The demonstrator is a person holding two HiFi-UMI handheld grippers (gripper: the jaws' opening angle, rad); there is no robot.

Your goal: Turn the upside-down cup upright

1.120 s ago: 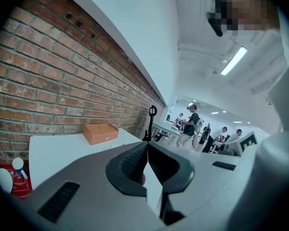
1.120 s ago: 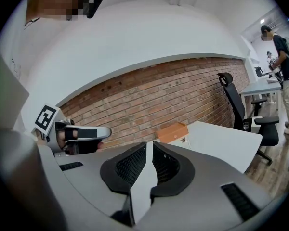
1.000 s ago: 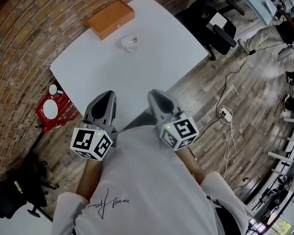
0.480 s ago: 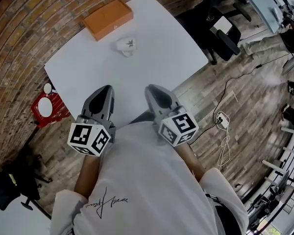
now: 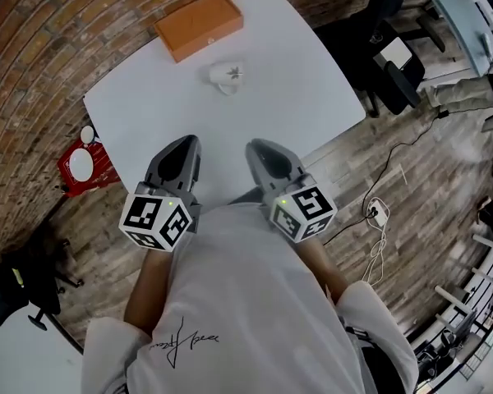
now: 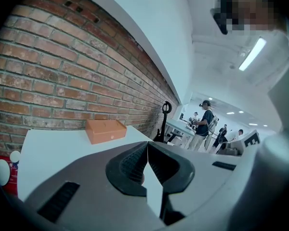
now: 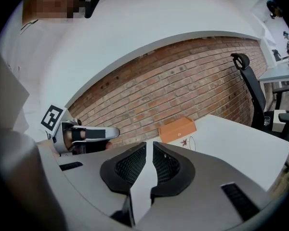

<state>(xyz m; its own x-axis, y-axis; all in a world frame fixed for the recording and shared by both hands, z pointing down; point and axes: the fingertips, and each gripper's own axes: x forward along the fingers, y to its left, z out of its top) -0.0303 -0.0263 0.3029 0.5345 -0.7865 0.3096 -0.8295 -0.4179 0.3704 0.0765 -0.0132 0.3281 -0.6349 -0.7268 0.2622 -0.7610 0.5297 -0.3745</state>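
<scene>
A white cup with a leaf print stands upside down on the white table, just in front of an orange box. In the right gripper view the cup peeks out past the jaws, below the orange box. My left gripper and right gripper hover side by side over the table's near edge, well short of the cup. Both are shut and hold nothing. The left gripper has its tips touching, and the right gripper shows only a thin slit.
A red crate with white plates sits on the wooden floor left of the table. A brick wall runs behind the table. Black office chairs stand at the right, and cables lie on the floor.
The head view has shifted slightly, so the table sits a little differently in frame. Both grippers stay shut at the near edge, and the cup has not moved.
</scene>
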